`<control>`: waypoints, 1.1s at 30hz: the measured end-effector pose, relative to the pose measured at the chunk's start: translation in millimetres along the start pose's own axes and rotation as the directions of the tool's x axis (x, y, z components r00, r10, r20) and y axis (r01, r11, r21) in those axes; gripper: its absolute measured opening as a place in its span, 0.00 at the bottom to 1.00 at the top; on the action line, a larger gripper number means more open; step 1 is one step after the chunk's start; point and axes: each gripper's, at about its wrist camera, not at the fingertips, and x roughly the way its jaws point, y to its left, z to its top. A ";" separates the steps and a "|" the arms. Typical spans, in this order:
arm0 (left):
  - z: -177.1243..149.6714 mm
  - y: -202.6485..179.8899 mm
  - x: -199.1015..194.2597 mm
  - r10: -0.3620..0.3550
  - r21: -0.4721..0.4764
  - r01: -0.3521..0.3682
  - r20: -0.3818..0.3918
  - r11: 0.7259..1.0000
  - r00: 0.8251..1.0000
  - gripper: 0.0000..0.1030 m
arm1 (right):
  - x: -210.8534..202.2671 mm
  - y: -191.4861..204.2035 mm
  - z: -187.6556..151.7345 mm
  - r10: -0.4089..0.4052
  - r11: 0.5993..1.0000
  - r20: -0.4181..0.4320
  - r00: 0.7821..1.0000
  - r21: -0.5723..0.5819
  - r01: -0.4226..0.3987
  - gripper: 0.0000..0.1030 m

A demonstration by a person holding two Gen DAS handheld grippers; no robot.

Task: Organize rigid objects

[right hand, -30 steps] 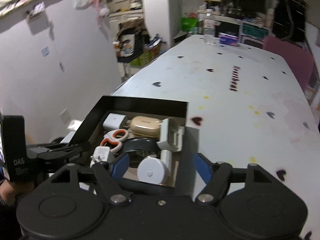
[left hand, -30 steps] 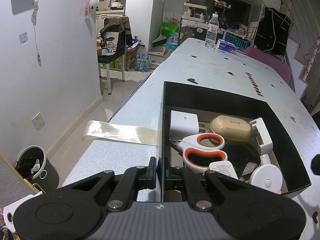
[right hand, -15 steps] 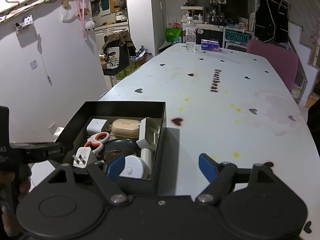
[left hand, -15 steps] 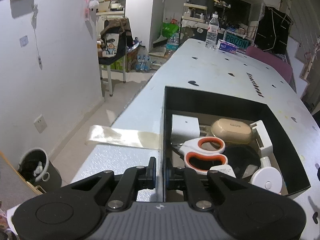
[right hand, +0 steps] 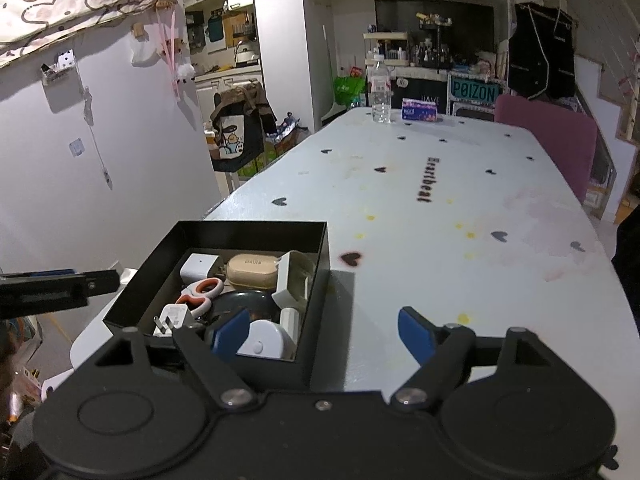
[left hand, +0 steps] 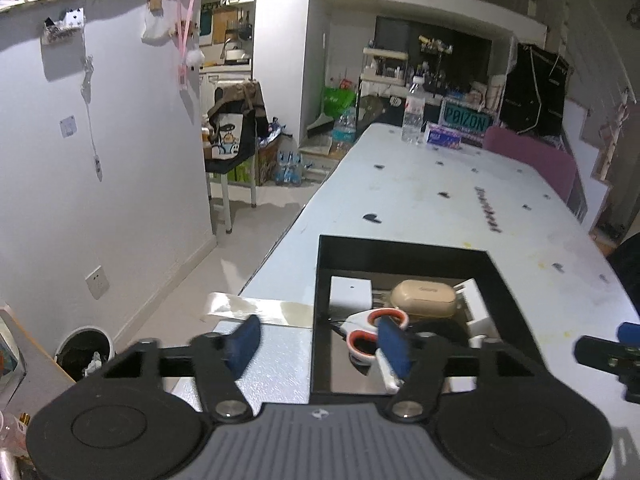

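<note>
Over a filled black box (left hand: 404,250), the left gripper (left hand: 316,342) is opening, apparently straddling its wall; the right gripper (right hand: 324,334) stands wide, empty.

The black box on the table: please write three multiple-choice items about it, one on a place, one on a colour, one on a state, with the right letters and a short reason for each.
1. Where in the black box is the white tape measure?
A. at the near right corner
B. at the far left corner
C. outside, on the table

2. What colour are the handles of the scissors?
A. blue and black
B. orange and white
C. green

3. In what state is the right gripper?
A. shut on the scissors
B. shut and empty
C. jaws apart, gripping nothing

Answers:
1. A, in the right wrist view it lies against the near wall beside the right wall.
2. B, the finger loops are orange inside with white outside.
3. C, the blue pads stand wide apart, and neither presses on anything.
</note>
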 end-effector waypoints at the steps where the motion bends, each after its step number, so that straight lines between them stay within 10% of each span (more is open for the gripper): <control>1: -0.4 -0.6 -6.6 -0.004 -0.001 0.004 0.005 1.000 1.000 0.72 | -1.9 0.2 -0.5 0.000 1.000 0.006 1.000 -0.004 0.000 0.80; 12: -14.0 -8.8 -47.7 0.013 0.015 -0.014 0.035 1.000 0.999 0.98 | -15.2 -3.1 -9.4 -0.008 1.000 0.027 1.000 -0.029 0.008 0.86; 33: -38.2 -23.8 -59.4 0.069 0.058 -0.070 0.021 0.996 0.997 1.00 | -18.0 -9.4 -23.0 -0.076 0.995 0.017 0.997 -0.058 0.077 0.96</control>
